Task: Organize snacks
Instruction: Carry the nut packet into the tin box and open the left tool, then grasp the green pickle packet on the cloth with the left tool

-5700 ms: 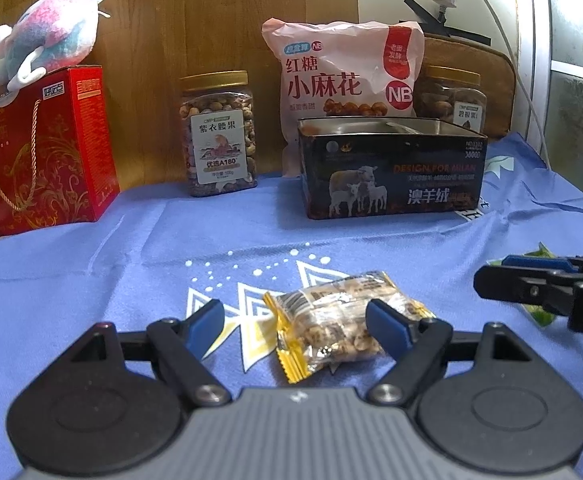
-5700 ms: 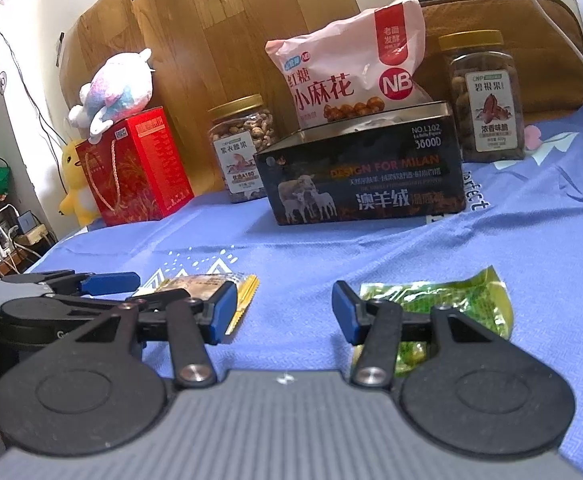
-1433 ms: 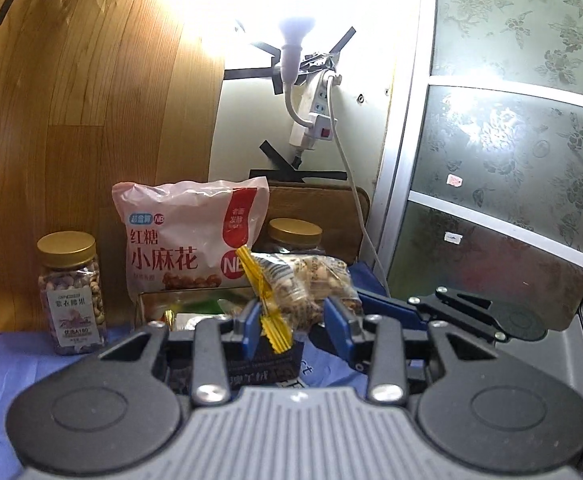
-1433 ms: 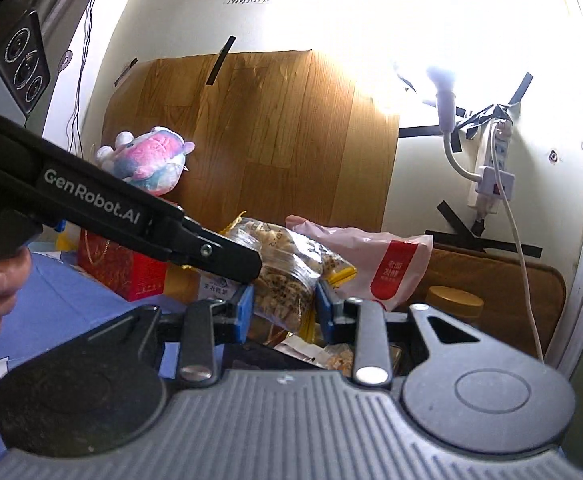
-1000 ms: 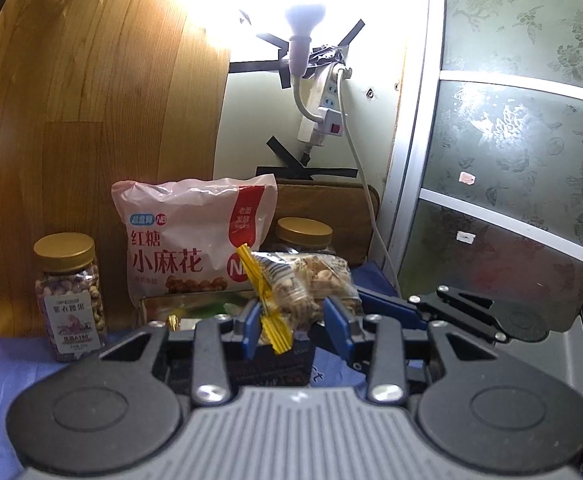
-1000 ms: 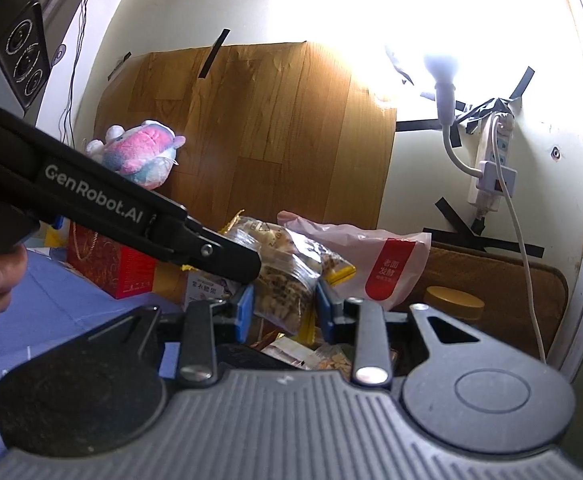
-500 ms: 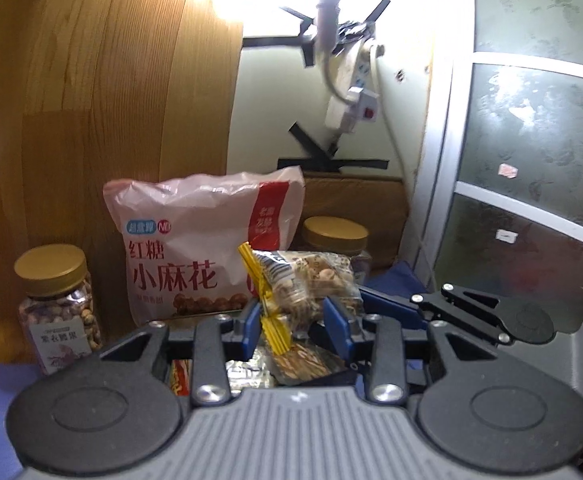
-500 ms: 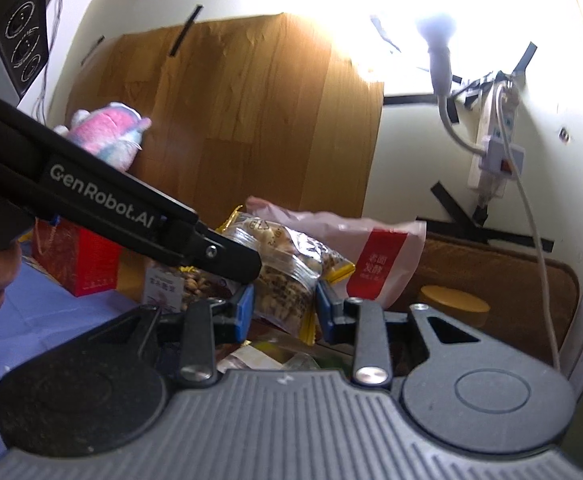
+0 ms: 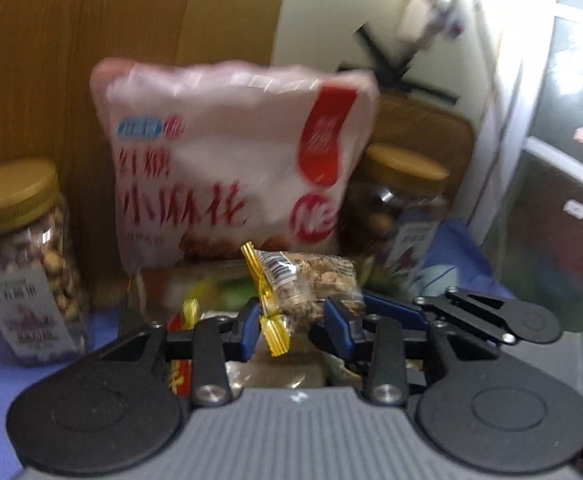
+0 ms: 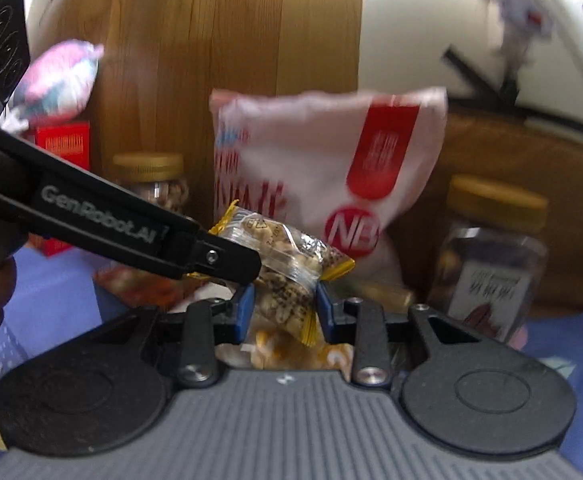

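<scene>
Clear nut packet point(image 9: 311, 280) between both grippers' jaws, above the crowded tin point(image 9: 139, 300).

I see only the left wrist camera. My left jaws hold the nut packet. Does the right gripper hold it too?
Observer: It seems so. In the right wrist view, the right gripper has its jaws against both sides of the nut packet.
Operator: Where is the left gripper there?
Observer: The left gripper reaches in from the left, and its finger covers the packet's left end.
Operator: What stands left of the nut jar?
Observer: A red box, with a pink plush toy on top.
</scene>
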The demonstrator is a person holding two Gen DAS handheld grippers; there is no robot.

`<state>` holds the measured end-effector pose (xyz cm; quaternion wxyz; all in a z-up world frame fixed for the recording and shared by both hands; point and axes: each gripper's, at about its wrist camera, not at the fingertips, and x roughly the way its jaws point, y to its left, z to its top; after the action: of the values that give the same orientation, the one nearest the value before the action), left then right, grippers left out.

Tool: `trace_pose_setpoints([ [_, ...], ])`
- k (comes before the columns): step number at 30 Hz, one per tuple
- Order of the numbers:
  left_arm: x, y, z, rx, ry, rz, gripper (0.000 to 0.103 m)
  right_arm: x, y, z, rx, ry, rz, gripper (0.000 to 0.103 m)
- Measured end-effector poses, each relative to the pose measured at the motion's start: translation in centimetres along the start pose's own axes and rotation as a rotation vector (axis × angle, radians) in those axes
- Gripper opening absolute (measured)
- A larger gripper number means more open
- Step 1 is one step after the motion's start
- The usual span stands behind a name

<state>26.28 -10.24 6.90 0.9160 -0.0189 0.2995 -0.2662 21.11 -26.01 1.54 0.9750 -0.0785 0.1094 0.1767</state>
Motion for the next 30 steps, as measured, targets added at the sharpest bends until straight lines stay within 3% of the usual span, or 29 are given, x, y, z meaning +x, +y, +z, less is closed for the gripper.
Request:
trace_pose_setpoints([
  [1,0.5,0.3,-0.2,-0.009,0.007,0.014,0.043,0.3,0.0,-0.4,0.004,0.012,0.009,0.039],
  [3,1.0,0.6,-0.2,-0.023,0.012,0.028,0.048,0.4,0.0,-0.7,0.022,0.007,0.02,0.05],
  [5,0.5,0.7,0.0,-0.039,0.011,0.029,0.049,-0.1,0.2,-0.5,0.005,-0.013,0.015,0.06],
  [8,-2.4,0.5,0.5,-0.039,-0.058,0.028,0.052,-1.7,0.1,0.2,0.005,-0.056,-0.002,0.061],
  [12,-7.5,0.0,-0.2,-0.028,-0.116,0.013,0.053,-5.9,-1.2,1.3,0.124,-0.092,0.028,0.061],
  [15,-9.9,-0.6,-2.8,-0.023,-0.042,-0.036,0.054,-10.5,-3.1,0.0,0.242,-0.076,0.063,0.061],
  [17,-9.7,-1.1,-4.8,-0.055,0.045,-0.107,0.058,-12.6,-4.1,-2.2,0.338,-0.004,0.096,0.06],
  [20,-8.0,-1.6,-8.4,-0.12,0.172,-0.169,0.068,-13.9,-4.5,-6.1,0.461,0.133,0.089,0.048],
  [23,-5.8,-2.3,-11.4,-0.198,0.3,-0.233,0.068,-14.6,-3.7,-9.1,0.515,0.201,0.056,0.047],
  [25,-6.0,-3.5,-12.3,-0.159,0.258,-0.215,0.077,-15.1,-2.5,-10.0,0.512,0.207,0.049,0.047],
  [26,-5.8,-4.1,-12.5,-0.134,0.254,-0.201,0.077,-15.1,-1.7,-10.2,0.494,0.209,0.046,0.043],
  [27,-5.8,-4.6,-12.7,-0.127,0.246,-0.196,0.069,-15.1,-0.8,-10.2,0.472,0.211,0.045,0.039],
  [28,-5.7,-4.9,-12.9,-0.121,0.248,-0.214,0.055,-15.1,-0.1,-10.2,0.458,0.208,0.053,0.039],
  [29,-5.8,-5.5,-13.2,-0.1,0.24,-0.202,0.052,-15.0,0.4,-10.1,0.457,0.21,0.067,0.035],
  [30,-6.0,-5.7,-13.4,-0.079,0.234,-0.178,0.035,-14.9,1.0,-10.0,0.464,0.213,0.067,0.035],
])
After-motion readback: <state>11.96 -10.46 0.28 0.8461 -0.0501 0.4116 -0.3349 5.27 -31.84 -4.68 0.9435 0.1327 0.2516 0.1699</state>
